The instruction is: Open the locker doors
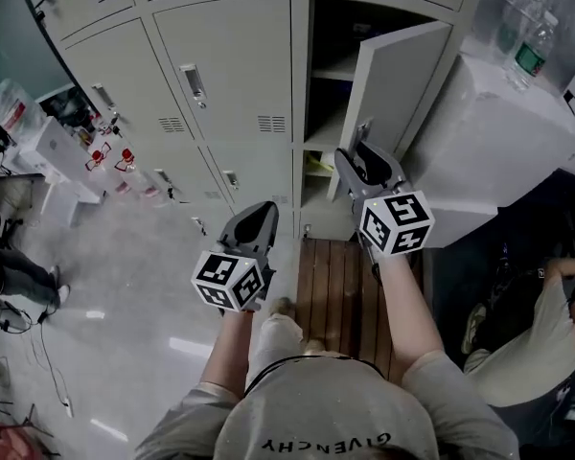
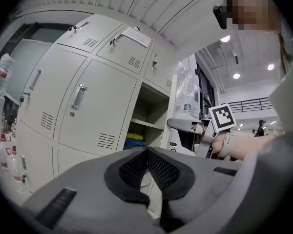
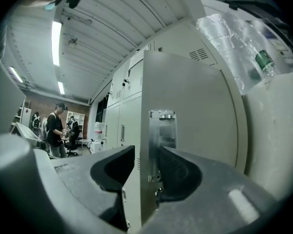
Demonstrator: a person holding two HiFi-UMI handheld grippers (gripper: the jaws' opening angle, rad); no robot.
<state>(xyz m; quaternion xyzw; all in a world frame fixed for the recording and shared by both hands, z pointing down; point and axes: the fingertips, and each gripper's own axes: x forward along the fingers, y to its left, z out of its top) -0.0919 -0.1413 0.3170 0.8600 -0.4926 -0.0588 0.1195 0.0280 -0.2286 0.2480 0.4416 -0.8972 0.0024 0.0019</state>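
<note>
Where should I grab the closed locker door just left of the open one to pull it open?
Probably by the vertical metal handle, coming straight from the front. It sits near the left edge of the closed door, far from the hinges, judging by the open door swinging rightward.

Open door (image 1: 398,94): pale grey metal, upright, swung out to the right of its compartment (image 1: 328,75), with the latch plate (image 3: 162,145) on its free edge.
Closed door (image 1: 232,75): same grey, just left of the compartment, flush shut, with a recessed handle (image 1: 194,82) and vent slots (image 1: 271,123) at its lower right.
</note>
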